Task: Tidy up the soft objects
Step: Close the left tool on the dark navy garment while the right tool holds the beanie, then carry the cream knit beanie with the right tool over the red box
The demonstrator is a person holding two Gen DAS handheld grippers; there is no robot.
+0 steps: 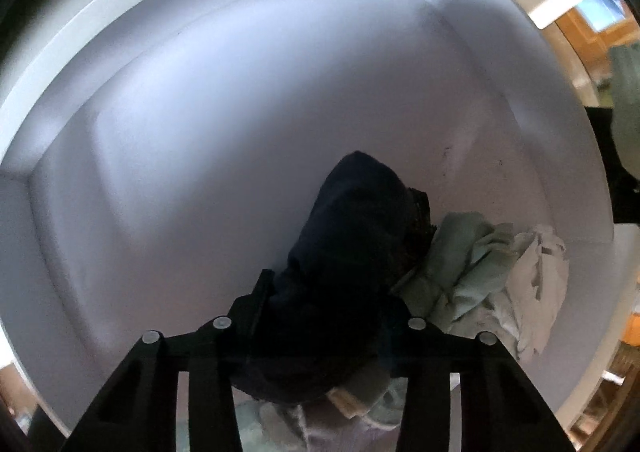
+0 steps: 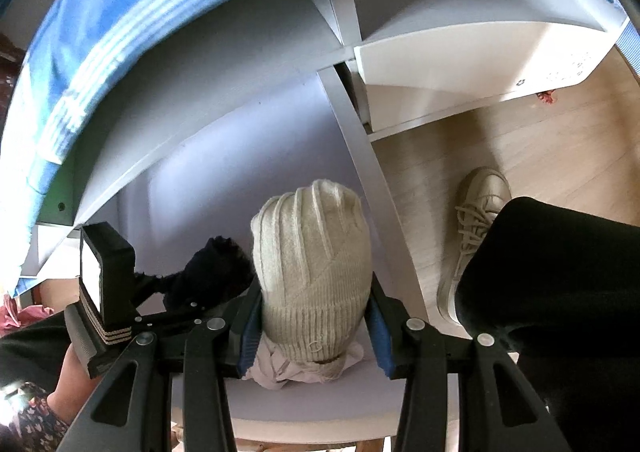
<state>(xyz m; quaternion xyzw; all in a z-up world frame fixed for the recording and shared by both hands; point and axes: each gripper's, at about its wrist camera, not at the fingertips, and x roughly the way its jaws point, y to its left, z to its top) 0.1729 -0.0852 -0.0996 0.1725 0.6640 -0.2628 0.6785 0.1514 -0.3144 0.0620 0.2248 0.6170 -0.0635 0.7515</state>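
Beanie (image 2: 312,272) sits clamped in the right gripper (image 2: 316,316), long axis pointing into the cubby (image 2: 240,124). Left gripper (image 1: 320,316) is closed on a dark cloth (image 1: 348,252), beside the beanie.

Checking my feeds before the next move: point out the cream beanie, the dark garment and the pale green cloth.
cream beanie (image 2: 312,268), right wrist view, ribbed middle.
dark garment (image 1: 344,252), left wrist view, its bulk.
pale green cloth (image 1: 468,264), left wrist view, crumpled folds.

Counted through my two wrist cameras: one cream knit beanie (image 2: 312,264); one dark fuzzy item (image 2: 208,272), likely the same dark bundle (image 1: 352,252) seen from the left; one pale pink cloth (image 2: 280,364); two crumpled pale cloths, green (image 1: 460,264) and whitish (image 1: 540,272); one beige sneaker (image 2: 476,220); two grippers, left (image 1: 320,316) and right (image 2: 316,328).
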